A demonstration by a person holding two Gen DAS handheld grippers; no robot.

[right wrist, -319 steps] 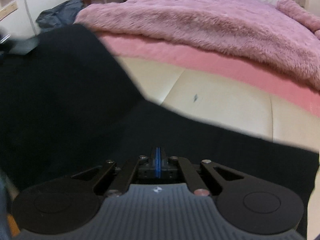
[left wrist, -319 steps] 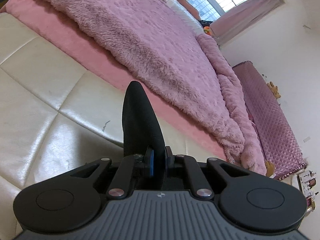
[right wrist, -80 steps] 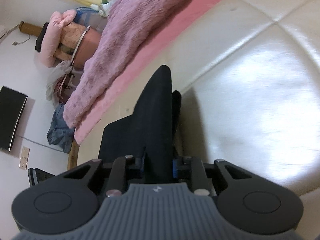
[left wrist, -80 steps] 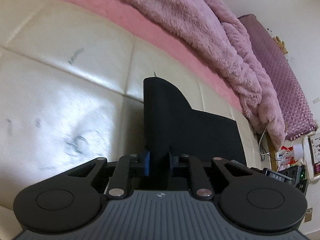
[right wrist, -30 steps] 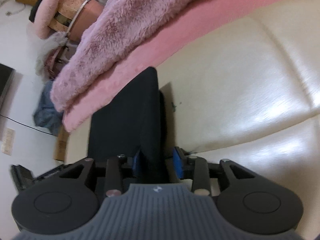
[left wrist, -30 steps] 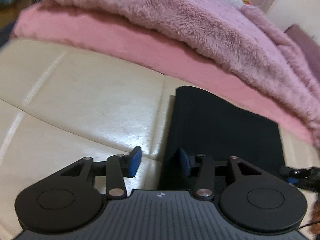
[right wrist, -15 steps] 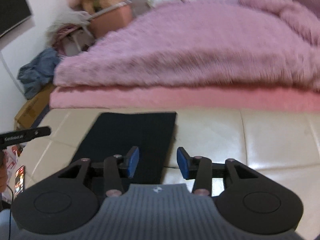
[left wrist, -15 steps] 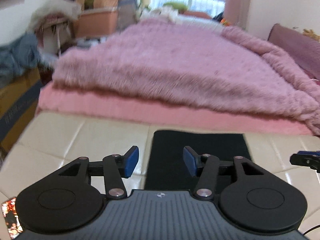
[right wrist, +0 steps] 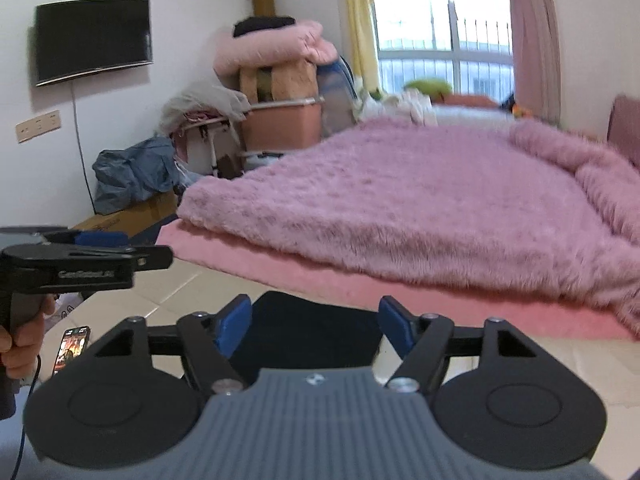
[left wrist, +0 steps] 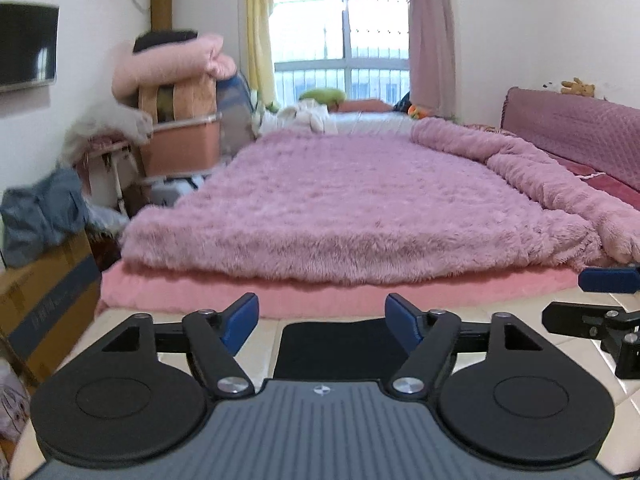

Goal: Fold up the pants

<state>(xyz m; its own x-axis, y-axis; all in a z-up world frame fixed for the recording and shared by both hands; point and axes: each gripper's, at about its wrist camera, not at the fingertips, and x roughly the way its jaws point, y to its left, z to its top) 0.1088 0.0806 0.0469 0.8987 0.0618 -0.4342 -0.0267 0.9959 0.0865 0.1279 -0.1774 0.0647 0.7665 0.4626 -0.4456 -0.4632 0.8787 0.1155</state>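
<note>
Left wrist view: left gripper with jaws wide apart and opening further, nothing between the blue pads, nothing touched. Below and beyond them the black pants, folded into a flat rectangle, lying on the cream padded surface near the pink mattress edge. At the far right, part of the right gripper — one blue pad and a black linkage, held clear of the pants. Beyond, the fluffy pink blanket, a window, and only here a purple quilted headboard at right with a small plush toy on top.

Right wrist view: right gripper likewise spread and opening, empty, pads off the fabric. Pants seen between the fingers, lower down, their near part hidden behind the gripper body. At the left edge the left gripper in side profile, gripped by a hand — jaw spread not readable from this angle. Only here: a phone with a lit screen lying on the cream surface, a wall television in full, and wall sockets.
</note>
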